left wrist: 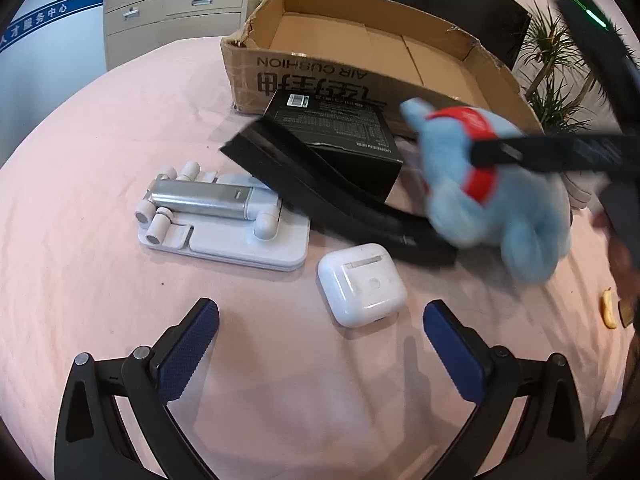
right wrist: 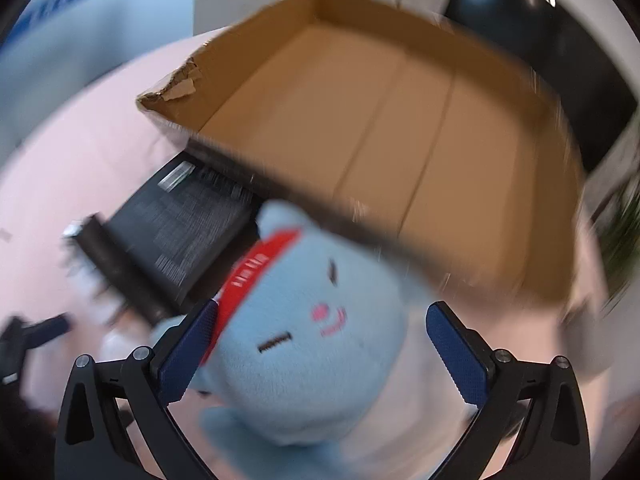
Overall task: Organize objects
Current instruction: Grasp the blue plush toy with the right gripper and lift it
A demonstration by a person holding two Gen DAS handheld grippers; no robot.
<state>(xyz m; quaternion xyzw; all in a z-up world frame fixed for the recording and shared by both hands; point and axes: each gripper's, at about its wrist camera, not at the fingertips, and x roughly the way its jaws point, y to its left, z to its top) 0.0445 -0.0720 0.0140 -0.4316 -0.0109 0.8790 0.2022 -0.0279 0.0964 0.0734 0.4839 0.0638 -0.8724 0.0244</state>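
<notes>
In the left wrist view, the open brown cardboard box [left wrist: 384, 46] at the upper middle of the frame shows a bare floor, so by my reading nothing has been sorted into it yet and nearly all of the task is left. Still out on the pink tablecloth [left wrist: 100, 152] are the white folding phone stand with a silver bar [left wrist: 224, 220] at centre left, the small white rounded earbud case [left wrist: 362, 284] just below centre, the flat black printed carton [left wrist: 340, 136] leaning against the box's near wall, and the black bent strap-like piece [left wrist: 320, 196] lying across its front. The left gripper [left wrist: 322, 314] fills the bottom of the frame with its blue pads spread wide and nothing between them; the earbud case lies just above the gap, slightly right of its middle, untouched. The blurred light-blue plush toy with a red band [left wrist: 492, 200] sits at the right, with the right gripper's dark finger across it.

In the right wrist view, badly blurred, the right gripper [right wrist: 320, 336] stands fully apart around the plush toy [right wrist: 304, 352], which fills the lower centre. The left pad lies against the toy's red band; the right pad stands clear of it, so the toy is straddled rather than clamped. The cardboard box [right wrist: 400, 128] lies directly above it in the frame, empty.
</notes>
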